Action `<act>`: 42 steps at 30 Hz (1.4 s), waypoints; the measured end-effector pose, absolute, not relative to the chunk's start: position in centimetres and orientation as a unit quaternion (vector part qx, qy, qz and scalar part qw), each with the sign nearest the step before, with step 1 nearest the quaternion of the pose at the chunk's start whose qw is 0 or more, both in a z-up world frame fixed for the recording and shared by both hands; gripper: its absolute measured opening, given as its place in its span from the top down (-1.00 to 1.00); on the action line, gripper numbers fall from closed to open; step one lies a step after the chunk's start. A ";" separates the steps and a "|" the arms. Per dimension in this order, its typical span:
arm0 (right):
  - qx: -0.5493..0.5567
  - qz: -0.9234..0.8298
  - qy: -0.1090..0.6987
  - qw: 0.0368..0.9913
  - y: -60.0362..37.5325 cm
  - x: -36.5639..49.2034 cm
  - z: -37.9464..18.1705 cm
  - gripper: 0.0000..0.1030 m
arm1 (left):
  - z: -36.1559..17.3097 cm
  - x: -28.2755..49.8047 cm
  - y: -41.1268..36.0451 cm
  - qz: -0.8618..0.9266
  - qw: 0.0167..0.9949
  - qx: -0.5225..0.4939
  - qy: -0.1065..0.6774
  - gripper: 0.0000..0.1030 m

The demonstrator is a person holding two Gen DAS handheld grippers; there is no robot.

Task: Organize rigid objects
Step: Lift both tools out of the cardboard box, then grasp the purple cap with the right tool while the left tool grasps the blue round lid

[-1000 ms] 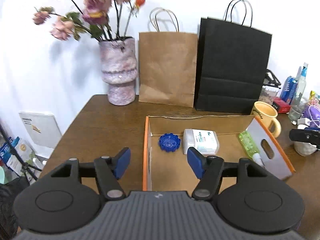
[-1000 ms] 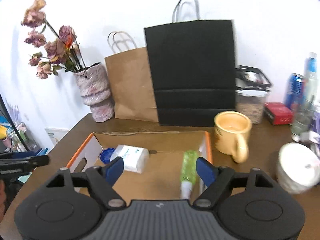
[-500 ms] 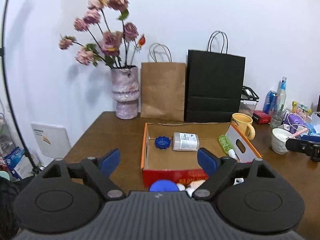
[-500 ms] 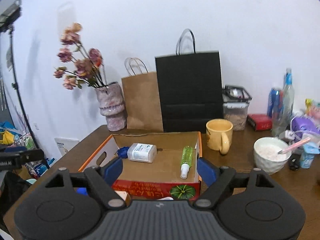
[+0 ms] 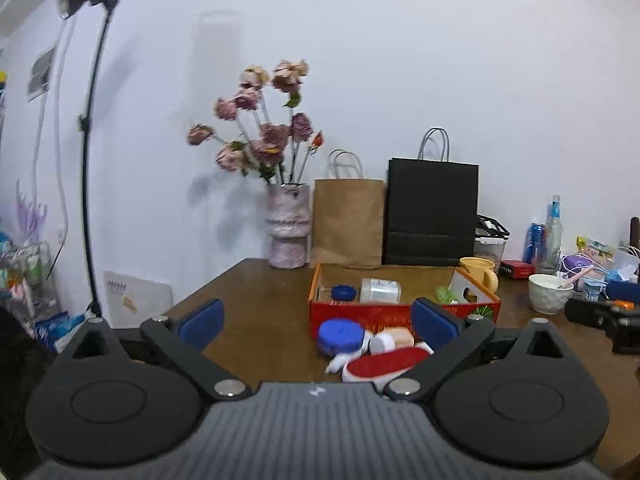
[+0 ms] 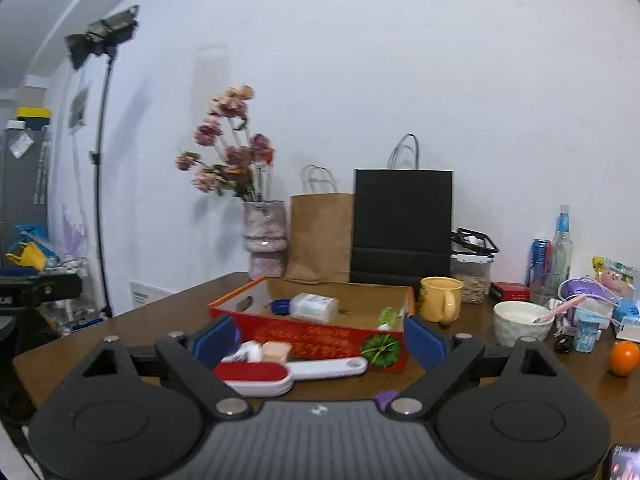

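Two grippers nearly level, left gripper (image 5: 318,322), right gripper (image 6: 320,338), jaws just widened, empty.

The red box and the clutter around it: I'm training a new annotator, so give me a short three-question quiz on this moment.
1. True or false: the green spray bottle lies inside the red box.
2. Which item lies on the table in front of the box? A) yellow mug B) red lint brush C) white bowl
3. Fill in: the left gripper and right gripper both stand ____, holding nothing.

Key: 1 true; 2 B; 3 open
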State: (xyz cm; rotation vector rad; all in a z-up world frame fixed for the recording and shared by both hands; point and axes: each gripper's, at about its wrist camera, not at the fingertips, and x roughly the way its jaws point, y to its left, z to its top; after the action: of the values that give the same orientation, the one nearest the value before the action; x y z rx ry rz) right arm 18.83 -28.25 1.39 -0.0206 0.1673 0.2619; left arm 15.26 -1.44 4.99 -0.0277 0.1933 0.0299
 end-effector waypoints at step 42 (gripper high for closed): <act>0.015 0.034 0.311 0.950 -31.9 38.4 -8.6 -0.37 | -5.2 41.7 -4.5 -0.021 0.967 0.071 0.243 -0.50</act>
State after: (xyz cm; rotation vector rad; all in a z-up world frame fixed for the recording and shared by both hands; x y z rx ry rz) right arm 38.45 -31.85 -8.64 0.0315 0.6333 0.0698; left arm 41.74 -4.47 -5.23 0.1439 0.4906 -0.0425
